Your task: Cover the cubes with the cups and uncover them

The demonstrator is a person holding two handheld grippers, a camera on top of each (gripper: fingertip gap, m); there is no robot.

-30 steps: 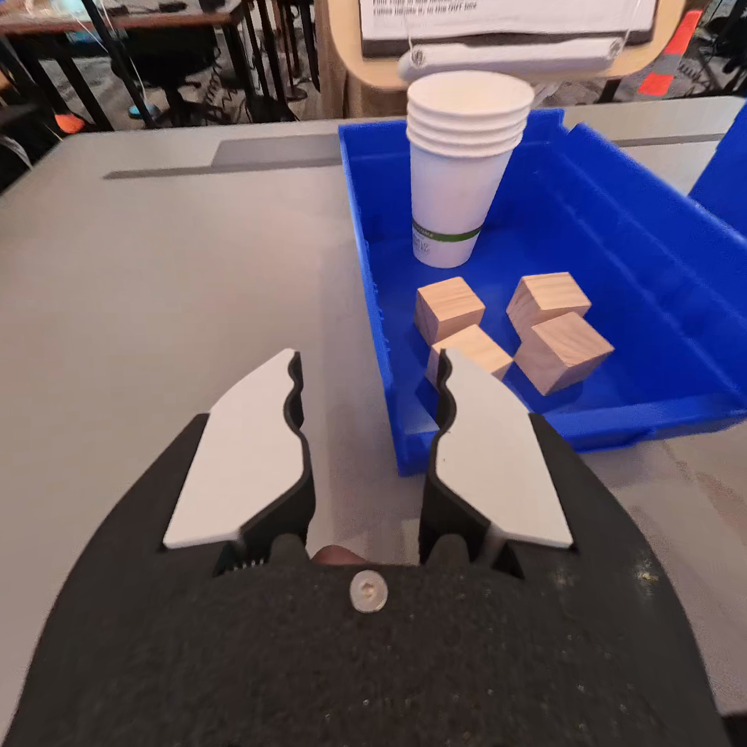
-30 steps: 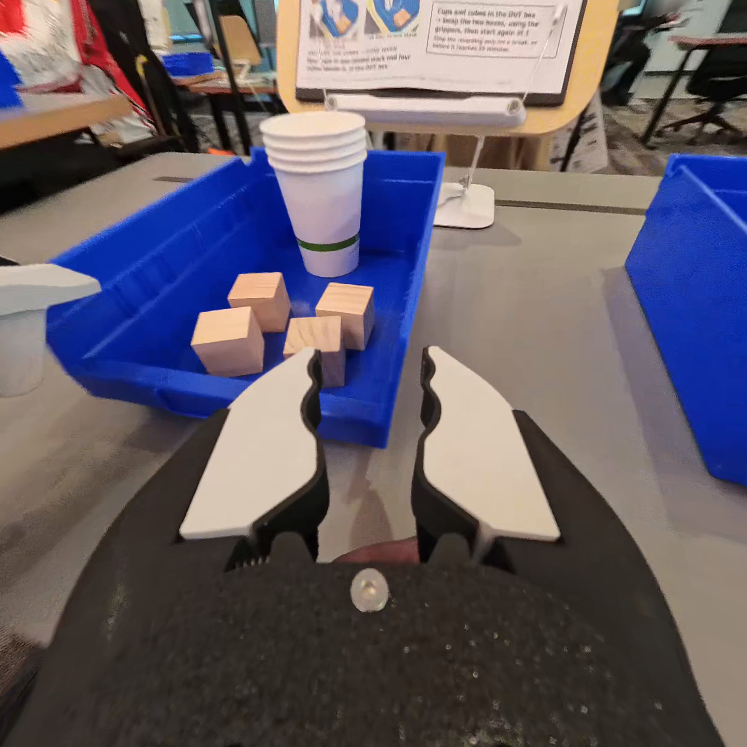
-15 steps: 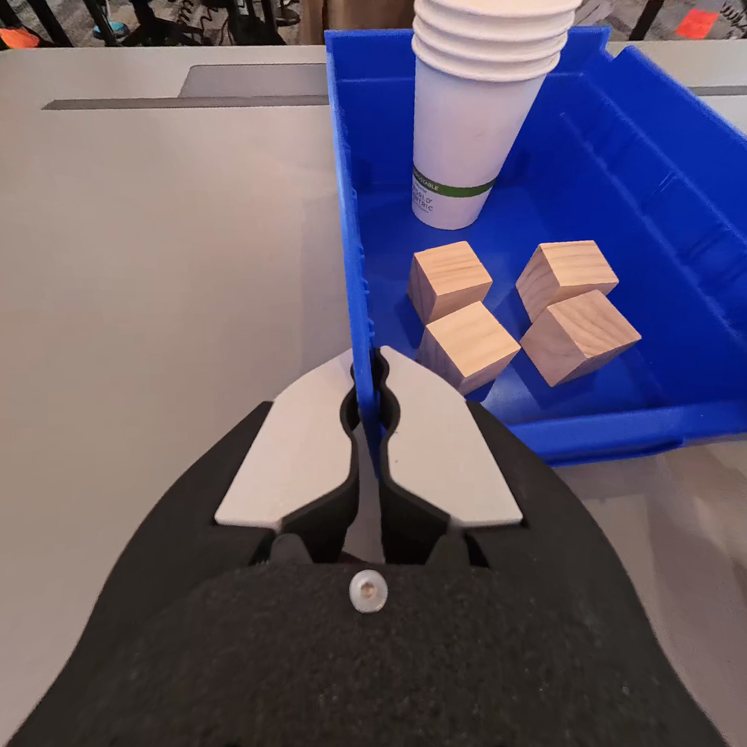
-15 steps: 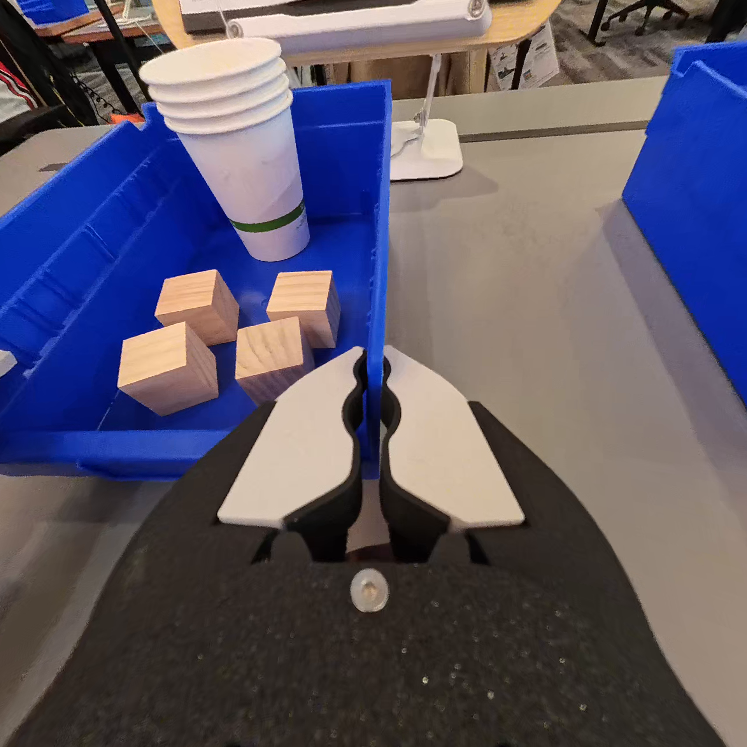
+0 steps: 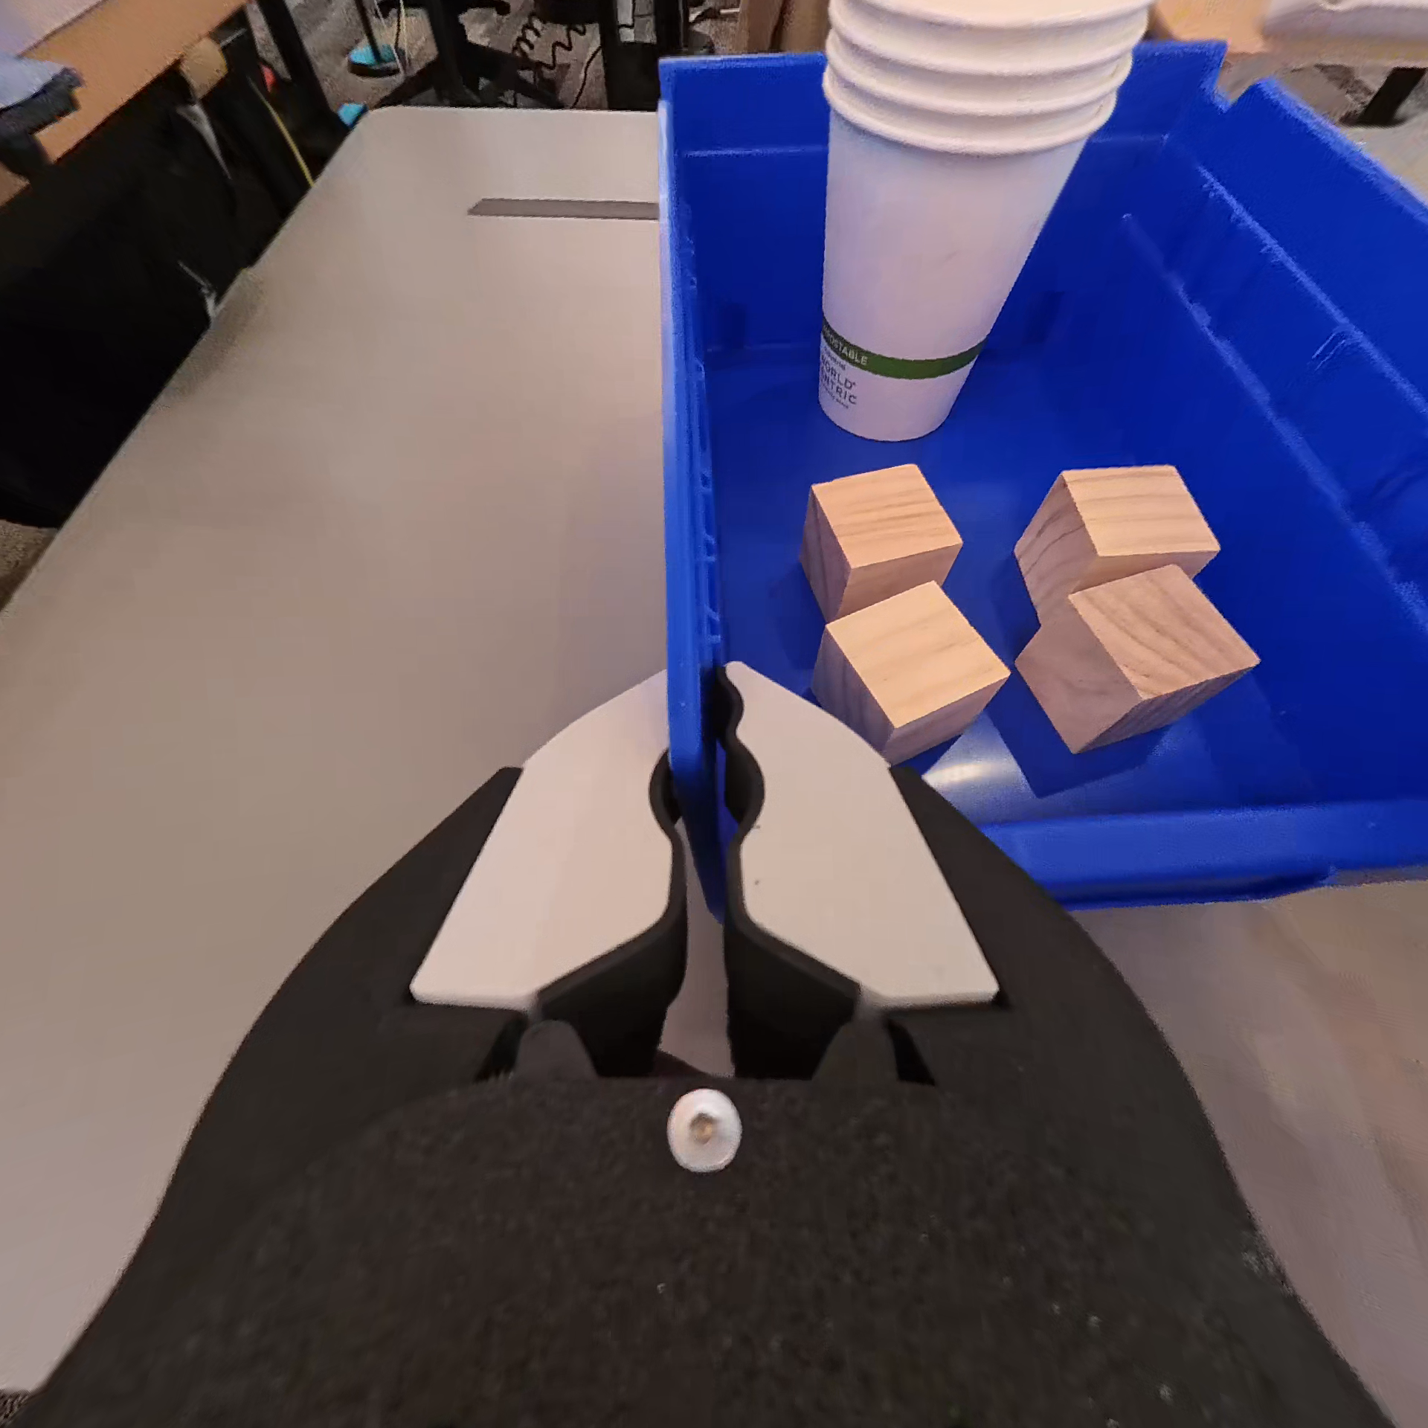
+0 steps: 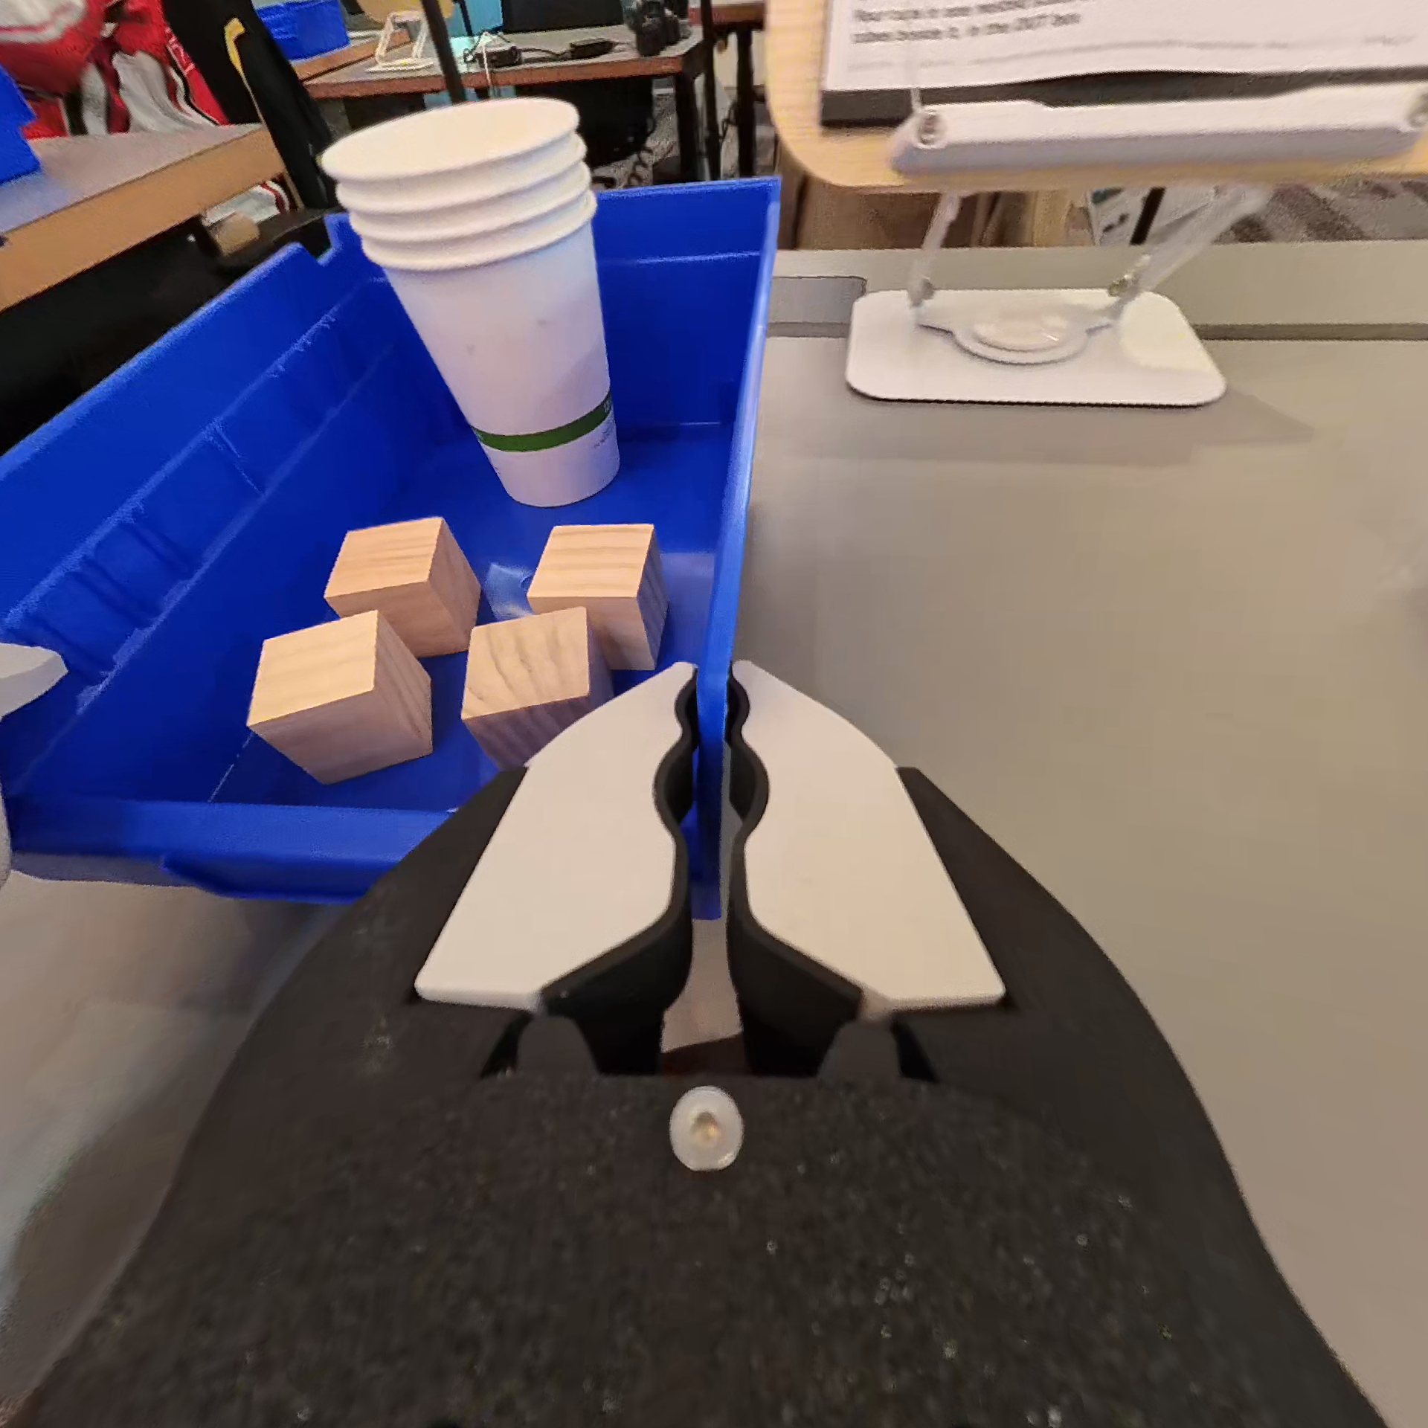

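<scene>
Left wrist view: close above the blue bin's (image 5: 688,464) left wall, looking forward and down. Right wrist view: close above its right wall (image 6: 734,502), likewise. Shared: bin interior, cup stack (image 5: 943,232), four cubes (image 6: 348,695).

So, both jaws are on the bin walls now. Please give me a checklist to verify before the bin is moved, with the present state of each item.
1. Left gripper shut on the bin's left wall: ok.
2. Right gripper shut on the bin's right wall: ok.
3. Cup stack upright inside the blue bin: ok.
4. All four wooden cubes on the bin floor, none under the jaws: ok.
5. Cubes covered by cups: not ok, the cups are nested in one stack.
6. Table to the left of the bin free of objects: ok.
</scene>
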